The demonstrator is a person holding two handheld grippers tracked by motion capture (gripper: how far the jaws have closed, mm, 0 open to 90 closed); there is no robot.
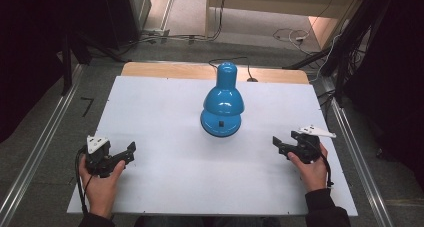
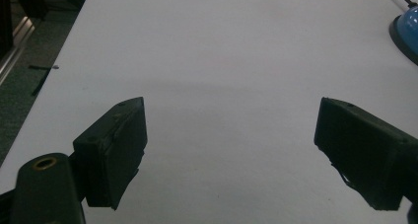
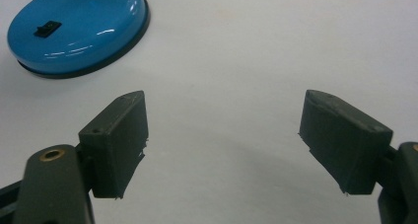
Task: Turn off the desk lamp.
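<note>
A blue desk lamp point(image 1: 222, 107) stands at the middle of the white table point(image 1: 165, 177), toward its far edge — round base point(image 3: 74, 31) flat on the surface, shade tilted toward the far side. The left gripper point(image 1: 131, 152) and right gripper point(image 1: 276, 144) sit near the front corners, well apart from the lamp, jaws spread wide and empty — bare tabletop lies between them.

My lamp point(image 1: 222, 104) looks like glossy blue enamelled metal, smooth and catching highlights. The tabletop point(image 1: 165, 172) is a matt white board, its far edge bare wood. My tongs' pads point(image 3: 121, 142) are matt black, slightly rough-edged.
</note>
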